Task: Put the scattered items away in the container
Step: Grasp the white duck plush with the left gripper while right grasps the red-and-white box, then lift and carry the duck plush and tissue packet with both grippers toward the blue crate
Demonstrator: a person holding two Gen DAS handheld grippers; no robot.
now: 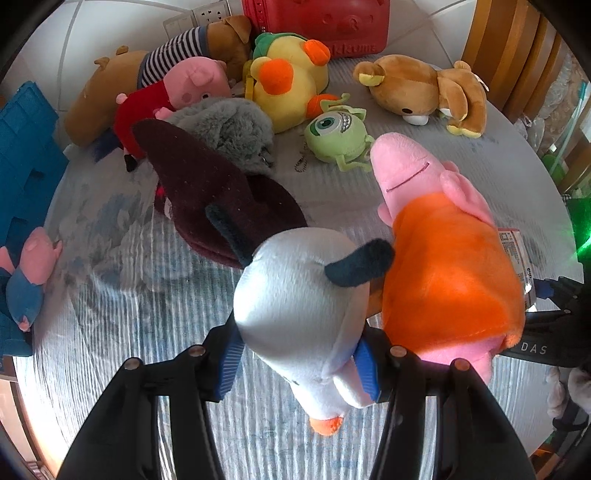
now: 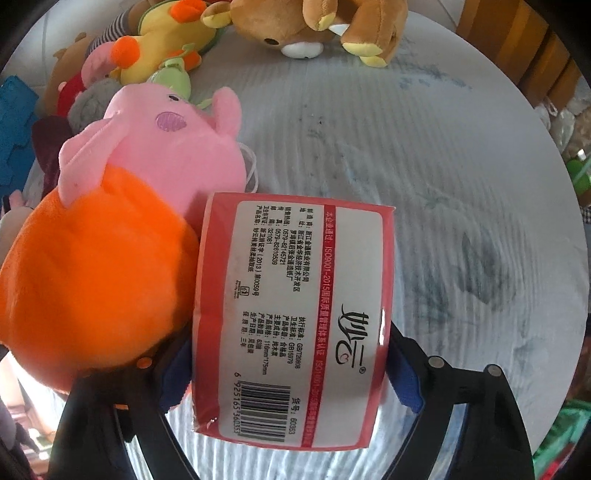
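Grasp step — left claw [image 1: 295, 365] clenched on white plush [image 1: 299, 314] at lower centre, right claw [image 2: 291, 373] straddling red tissue pack [image 2: 295, 314], grip unclear — next: carry to blue container [image 1: 26, 155], upper left.

White dog toy [image 1: 299, 317] with black ears and an orange tip at the bottom. Pig toy [image 1: 439, 254] pink with orange dress; purple cheek patch shows in right view. Tissue pack [image 2: 295, 317] red with white label, black print, barcode. Hat [image 1: 218, 195] dark maroon. Fluffy toy [image 1: 225, 125] grey. Duck [image 1: 291, 81] yellow, orange patches, green cap. One-eyed monster [image 1: 338, 134] light green. Bear [image 1: 424, 86] brown, yellow ear lining and soles. Long dog [image 1: 162, 70] brown, navy-white striped shirt. Small pig [image 1: 173, 96] pink, red dress. Crate [image 1: 26, 147] blue. Red box [image 1: 321, 26]. Bedsheet [image 1: 129, 295] pale grey-blue, ribbed stripes. Gripper pads blue, frames black.
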